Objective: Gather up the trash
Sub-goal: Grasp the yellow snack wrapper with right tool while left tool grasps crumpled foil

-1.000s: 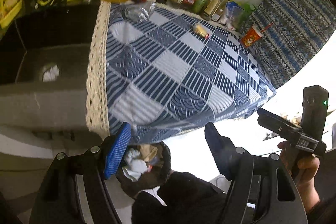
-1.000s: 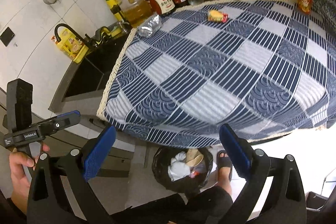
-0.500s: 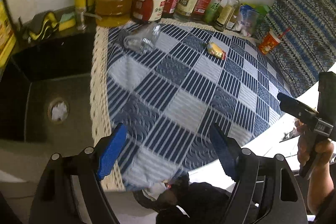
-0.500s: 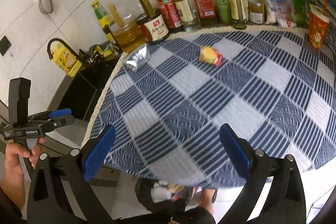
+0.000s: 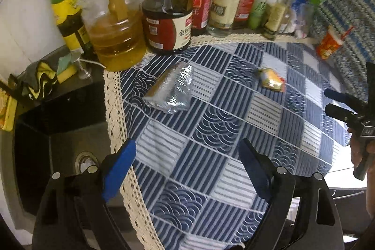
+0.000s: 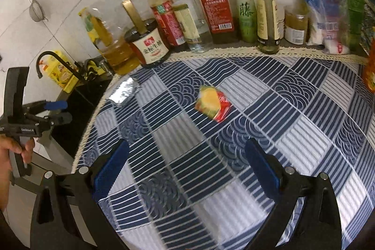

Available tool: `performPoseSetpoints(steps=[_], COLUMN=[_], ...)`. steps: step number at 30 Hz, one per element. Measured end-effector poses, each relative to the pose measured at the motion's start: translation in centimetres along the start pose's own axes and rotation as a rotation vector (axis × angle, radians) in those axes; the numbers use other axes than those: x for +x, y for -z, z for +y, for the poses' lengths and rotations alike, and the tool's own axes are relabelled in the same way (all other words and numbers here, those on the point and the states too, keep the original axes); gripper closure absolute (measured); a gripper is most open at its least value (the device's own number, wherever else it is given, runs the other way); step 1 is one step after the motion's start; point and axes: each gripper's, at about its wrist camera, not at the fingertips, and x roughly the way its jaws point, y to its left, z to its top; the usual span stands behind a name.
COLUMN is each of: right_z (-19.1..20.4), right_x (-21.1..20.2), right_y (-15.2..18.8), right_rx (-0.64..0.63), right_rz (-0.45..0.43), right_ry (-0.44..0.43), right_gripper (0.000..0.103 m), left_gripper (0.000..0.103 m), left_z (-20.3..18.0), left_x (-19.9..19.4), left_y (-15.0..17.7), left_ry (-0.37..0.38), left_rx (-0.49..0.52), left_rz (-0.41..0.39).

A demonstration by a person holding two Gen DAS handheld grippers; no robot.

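A crumpled silver foil wrapper (image 5: 172,91) lies on the blue checked tablecloth (image 5: 211,156) near its lace-edged left side, also seen as silver foil wrapper (image 6: 124,91). A yellow and red snack wrapper (image 5: 271,79) lies further right, and sits mid-table as the snack wrapper (image 6: 212,103) ahead of my right gripper. My left gripper (image 5: 185,165) hovers over the cloth short of the foil, its jaws opening with nothing between them. My right gripper (image 6: 185,165) stands open and empty, short of the snack wrapper.
A row of sauce and oil bottles (image 6: 211,8) lines the wall behind the table. An orange paper cup (image 5: 328,47) stands at the far right. A dark sink (image 5: 58,132) with a tap (image 6: 46,57) lies left of the table. Plastic bags (image 6: 328,20) sit at back right.
Both grippers have moved forward from the table's near edge over the cloth; the bin below has dropped out of view. The left jaws have widened. The wrappers now sit much closer.
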Motion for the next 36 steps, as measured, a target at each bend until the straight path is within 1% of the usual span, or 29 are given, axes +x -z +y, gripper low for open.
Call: performPoseSetpoints(steps=[6, 9, 10, 13, 15, 17, 20, 21, 23, 24, 26, 27, 28, 29, 30, 32, 36], right_z=[-1.3, -1.6, -1.7, -2.0, -2.4, -2.5, -2.5, -2.4, -1.9, -1.7, -1.1, -0.9, -0.8, -0.6, -0.5, -0.5, -0.5], right_x=[3.5, 5.3, 5.8, 7.5, 8.7, 9.6, 10.6, 10.9, 11.5, 11.6, 12.1, 12.4, 12.6, 12.8, 13.0, 13.1, 13.0], right_y=[-2.0, -2.9, -3.1, -3.9, -4.4, -4.7, -5.2, -5.3, -5.4, -5.4, -5.4, -5.3, -5.3, -5.2, -5.2, -5.0, -5.0], right_rx=[-0.047, -0.076, -0.078, -0.087, -0.076, -0.086, -0.098, -0.105, -0.139, -0.155, -0.190, -0.201, -0.210, -0.224, -0.232, -0.239, -0.240], right_rz=[0.049, 0.070, 0.077, 0.097, 0.118, 0.132, 0.144, 0.148, 0.158, 0.159, 0.165, 0.171, 0.175, 0.179, 0.181, 0.180, 0.177], right_ry=[0.013, 0.025, 0.023, 0.024, 0.016, 0.020, 0.012, 0.008, 0.023, 0.033, 0.045, 0.053, 0.060, 0.072, 0.083, 0.086, 0.084], right_gripper=[0.005, 0.005, 0.005, 0.006, 0.009, 0.011, 0.013, 0.013, 0.018, 0.022, 0.027, 0.034, 0.041, 0.044, 0.048, 0.048, 0.051], left_gripper=[0.017, 0.017, 0.017, 0.017, 0.017, 0.017, 0.017, 0.017, 0.017, 0.017, 0.018, 0.023, 0.034, 0.033, 0.033, 0.035, 0.038], left_z=[0.3, 0.3, 0.3, 0.7, 1.0, 1.2, 1.5, 1.8, 2.0, 2.0, 1.8, 1.7, 1.7, 1.5, 1.3, 1.0, 1.0], left_x=[3.9, 5.3, 6.0, 8.0, 9.1, 9.7, 10.8, 11.1, 11.6, 11.8, 12.2, 12.4, 12.6, 12.7, 12.7, 12.7, 12.4], left_y=[-2.9, -4.1, -4.6, -5.7, -6.3, -6.7, -7.2, -7.4, -7.5, -7.5, -7.6, -7.6, -7.5, -7.4, -7.4, -7.3, -7.2], left_ry=[-0.048, -0.053, -0.065, -0.069, -0.094, -0.082, -0.101, -0.096, -0.069, -0.053, -0.044, -0.044, -0.037, -0.033, -0.041, -0.042, -0.033], left_rx=[0.043, 0.067, 0.081, 0.086, 0.092, 0.093, 0.121, 0.117, 0.115, 0.127, 0.151, 0.159, 0.163, 0.172, 0.192, 0.216, 0.202], left_rz=[0.068, 0.089, 0.098, 0.134, 0.151, 0.154, 0.174, 0.183, 0.208, 0.218, 0.230, 0.238, 0.246, 0.254, 0.245, 0.241, 0.236])
